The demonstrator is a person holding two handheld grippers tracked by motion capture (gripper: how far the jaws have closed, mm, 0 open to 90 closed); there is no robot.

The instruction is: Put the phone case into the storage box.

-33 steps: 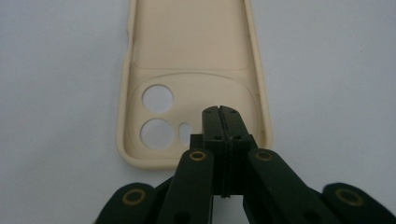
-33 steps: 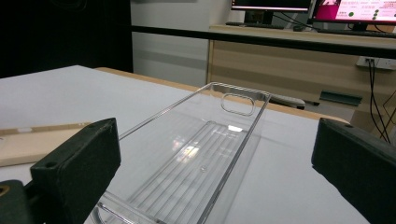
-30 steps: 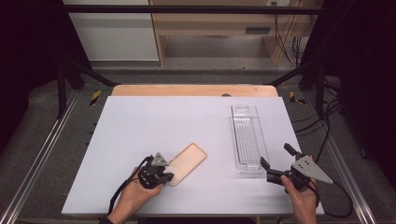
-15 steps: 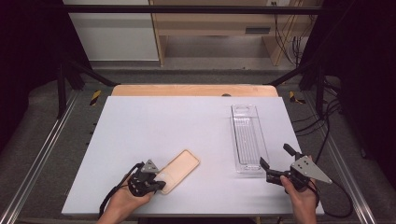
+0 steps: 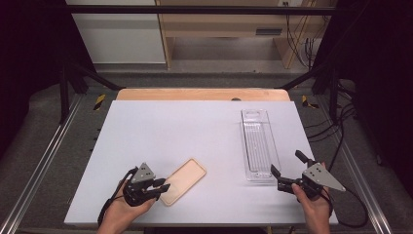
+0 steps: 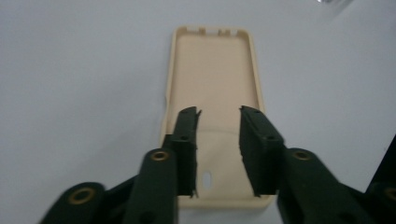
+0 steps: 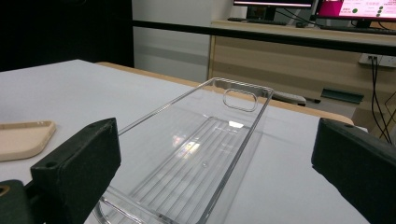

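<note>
Two grippers are held low over the near edge of the white table [image 5: 195, 126], one in each hand. The left gripper [image 5: 157, 187] is seen at the near left in the high view, with its grey three-cornered plate on top and its cable trailing back past the hand [image 5: 122, 214]. Its jaws are parted by a narrow gap, and nothing is clamped between them. In the left gripper view the left gripper [image 6: 218, 140] is poised over the near end of a beige phone case [image 6: 212, 84], which lies flat with its hollow side up; whether the jaws are touching it cannot be told. In the high view the phone case [image 5: 187, 178] is seen lying at a slant on the table, its near end just at the jaw tips and its far end pointing away to the right.

The right gripper [image 5: 287, 170] is held at the near right, with its jaws spread wide and nothing between them. In the right gripper view the right gripper [image 7: 215, 168] is aimed along a clear plastic tray [image 7: 201, 154], whose near end lies between the two open jaws. The tray [image 5: 258, 141] is ribbed along its floor, has a slot at its far end, and lies lengthwise on the right part of the table, well apart from the phone case.
</note>
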